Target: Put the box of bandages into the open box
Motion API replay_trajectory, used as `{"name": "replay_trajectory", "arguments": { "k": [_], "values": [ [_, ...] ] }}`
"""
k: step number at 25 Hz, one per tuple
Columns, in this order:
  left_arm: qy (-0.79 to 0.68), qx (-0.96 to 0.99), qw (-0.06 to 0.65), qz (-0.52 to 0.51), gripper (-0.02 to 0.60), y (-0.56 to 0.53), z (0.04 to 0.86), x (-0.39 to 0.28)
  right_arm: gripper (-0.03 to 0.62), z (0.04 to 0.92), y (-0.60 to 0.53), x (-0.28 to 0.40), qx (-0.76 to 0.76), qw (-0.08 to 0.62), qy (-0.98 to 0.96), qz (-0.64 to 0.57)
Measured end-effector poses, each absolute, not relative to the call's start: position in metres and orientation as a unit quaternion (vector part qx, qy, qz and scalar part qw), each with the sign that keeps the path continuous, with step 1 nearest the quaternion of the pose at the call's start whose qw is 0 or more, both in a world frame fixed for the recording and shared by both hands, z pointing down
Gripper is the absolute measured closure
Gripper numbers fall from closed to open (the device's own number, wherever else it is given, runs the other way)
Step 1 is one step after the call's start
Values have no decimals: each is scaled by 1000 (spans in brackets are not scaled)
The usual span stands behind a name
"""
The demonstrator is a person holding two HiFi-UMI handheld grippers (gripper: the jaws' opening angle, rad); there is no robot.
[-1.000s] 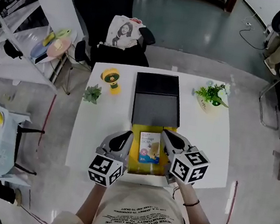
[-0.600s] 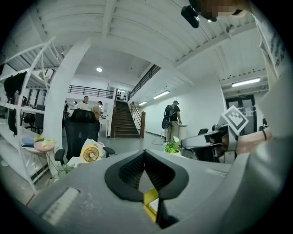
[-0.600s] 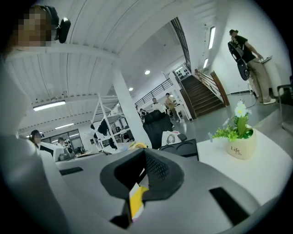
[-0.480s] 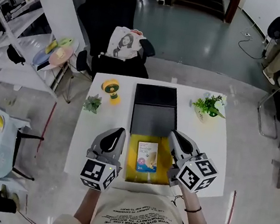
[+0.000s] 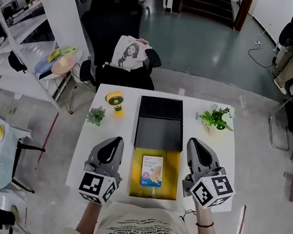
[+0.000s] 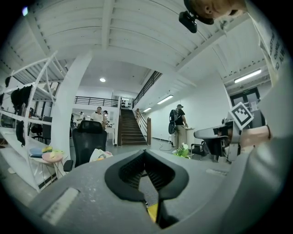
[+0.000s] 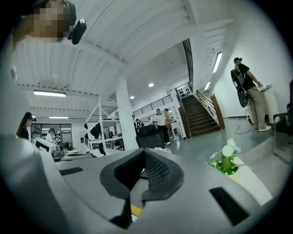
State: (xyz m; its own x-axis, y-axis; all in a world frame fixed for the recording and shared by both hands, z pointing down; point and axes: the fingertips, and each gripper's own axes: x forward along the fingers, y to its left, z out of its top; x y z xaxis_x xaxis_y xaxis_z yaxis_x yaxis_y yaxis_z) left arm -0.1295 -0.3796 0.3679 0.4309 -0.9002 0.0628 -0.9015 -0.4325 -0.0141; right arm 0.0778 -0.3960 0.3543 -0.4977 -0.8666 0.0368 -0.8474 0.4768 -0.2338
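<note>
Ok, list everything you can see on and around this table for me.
table: one, white, centre.
open box: one, black lid, yellow inside, mid-table.
box of bandages: one, white and blue, lying inside the open box.
small fan: one, yellow, left of the lid.
small plant: one, green, table's left.
flowering plant: one, green, table's right.
office chair: one, black, beyond the table, printed cloth on it.
left tongs: grey, shut, left of the box.
right tongs: grey, shut, right of the box.

The white desk is carrying the open box centrally, a yellow fan, a small green plant, and a flowering plant.
</note>
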Motion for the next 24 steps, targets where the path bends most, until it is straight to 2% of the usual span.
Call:
{"name": "replay_trajectory", "arguments": {
  "k": [24],
  "values": [
    [-542,839,18,48,560,-373,375,-140,591,359,-390,78,-496,40,861,-102]
  ]
}}
